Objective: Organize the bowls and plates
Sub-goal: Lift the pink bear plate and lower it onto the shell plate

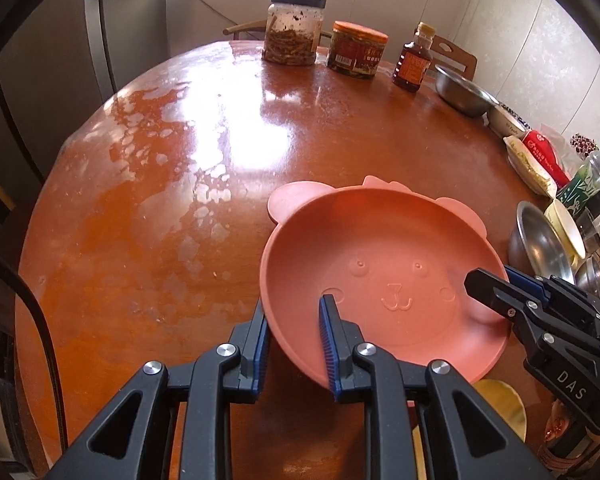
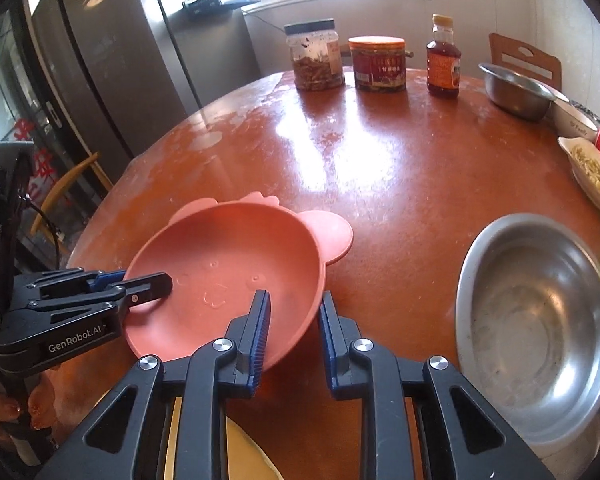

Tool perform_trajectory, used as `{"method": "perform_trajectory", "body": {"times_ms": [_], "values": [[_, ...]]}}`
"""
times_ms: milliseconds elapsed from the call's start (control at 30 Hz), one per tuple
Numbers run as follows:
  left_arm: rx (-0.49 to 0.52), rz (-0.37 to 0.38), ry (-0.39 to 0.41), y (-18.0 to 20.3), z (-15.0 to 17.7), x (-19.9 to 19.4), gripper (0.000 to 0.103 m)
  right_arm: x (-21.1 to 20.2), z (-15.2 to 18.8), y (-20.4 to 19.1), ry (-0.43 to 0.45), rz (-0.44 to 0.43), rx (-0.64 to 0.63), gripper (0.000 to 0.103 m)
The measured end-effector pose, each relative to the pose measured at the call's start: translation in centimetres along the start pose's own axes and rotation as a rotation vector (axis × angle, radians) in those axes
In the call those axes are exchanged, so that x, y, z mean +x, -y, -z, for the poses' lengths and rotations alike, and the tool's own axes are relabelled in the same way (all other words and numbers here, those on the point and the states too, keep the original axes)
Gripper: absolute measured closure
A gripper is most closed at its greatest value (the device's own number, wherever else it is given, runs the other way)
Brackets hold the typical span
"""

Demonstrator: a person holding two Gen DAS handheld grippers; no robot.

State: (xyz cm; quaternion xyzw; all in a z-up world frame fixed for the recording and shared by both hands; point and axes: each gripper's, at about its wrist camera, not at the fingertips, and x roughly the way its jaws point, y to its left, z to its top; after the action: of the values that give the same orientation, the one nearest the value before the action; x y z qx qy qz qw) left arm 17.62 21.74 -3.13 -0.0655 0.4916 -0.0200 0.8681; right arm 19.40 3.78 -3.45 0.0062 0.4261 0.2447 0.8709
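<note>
A pink bear-faced plate (image 1: 384, 276) with ears is held tilted above the round red-brown table (image 1: 160, 208). My left gripper (image 1: 294, 320) straddles its near left rim, fingers open around the rim with a gap. My right gripper (image 2: 294, 312) straddles the plate's (image 2: 224, 276) right rim the same way. Each gripper shows in the other's view, the right one (image 1: 488, 284) and the left one (image 2: 148, 280), with its jaws closed on the plate's edge. A yellow plate (image 2: 244, 452) lies below.
A large steel bowl (image 2: 536, 320) sits right of the plate. Two jars (image 1: 294, 30) (image 1: 358, 50), a dark bottle (image 1: 414, 60) and another steel bowl (image 1: 464, 88) stand at the far edge. Dishes and packets (image 1: 540, 160) crowd the right side. A fridge (image 2: 112, 60) stands to the left.
</note>
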Motion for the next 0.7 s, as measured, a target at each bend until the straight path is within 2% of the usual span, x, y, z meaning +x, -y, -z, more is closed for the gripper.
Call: {"method": "perform_trajectory", "body": {"times_ms": [300,700], "values": [[0.018,-0.050,0.094,1.1,0.0,-4.3,0.079,-3.1,-0.8,-0.6,0.071,-0.044,-0.029,0.078],[-0.032,-0.070,0.170,3.3,3.3,-9.2,0.079,-6.9,0.2,-0.8,0.111,-0.108,-0.068,0.078]]}}
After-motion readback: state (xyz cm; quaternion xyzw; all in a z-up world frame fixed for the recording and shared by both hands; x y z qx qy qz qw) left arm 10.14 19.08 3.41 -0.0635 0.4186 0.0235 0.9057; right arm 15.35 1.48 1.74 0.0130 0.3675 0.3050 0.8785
